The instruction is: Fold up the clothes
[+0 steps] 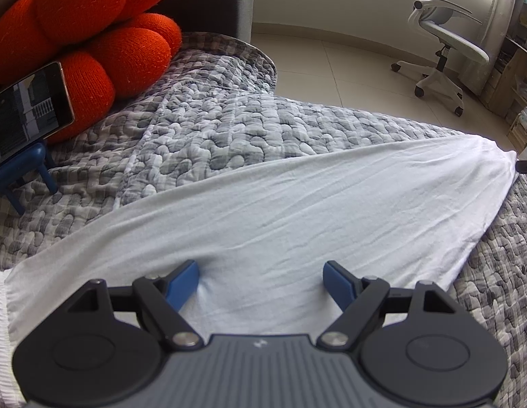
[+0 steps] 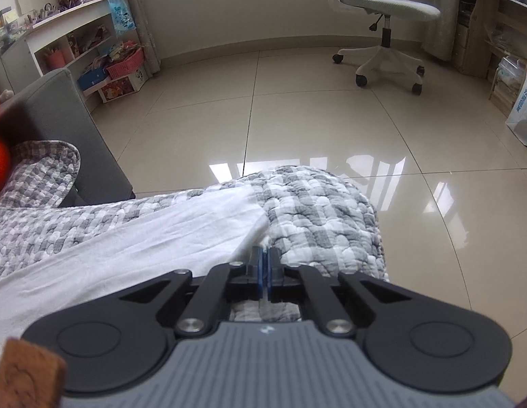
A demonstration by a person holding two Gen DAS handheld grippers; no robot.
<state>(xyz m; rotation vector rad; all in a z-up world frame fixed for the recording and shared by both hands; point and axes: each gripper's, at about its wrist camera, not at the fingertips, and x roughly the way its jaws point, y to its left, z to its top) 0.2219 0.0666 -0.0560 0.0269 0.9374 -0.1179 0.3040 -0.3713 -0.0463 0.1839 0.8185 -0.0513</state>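
One white garment (image 1: 263, 210) lies stretched long over the checked quilt (image 1: 202, 125), left claw (image 1: 261, 282) spread apart above it, right claw (image 2: 264, 268) pinched on its corner; further folding seemingly remains.

Orange cushion (image 1: 83, 34) behind propped phone (image 1: 29, 108); checked quilt (image 1: 209, 129); office chair (image 2: 382, 17) beyond.

White garment (image 1: 297, 210), grey-and-white checked quilt (image 1: 212, 129), orange cushion (image 1: 86, 34) (knitted, perhaps), blue-tipped claw (image 1: 261, 284).
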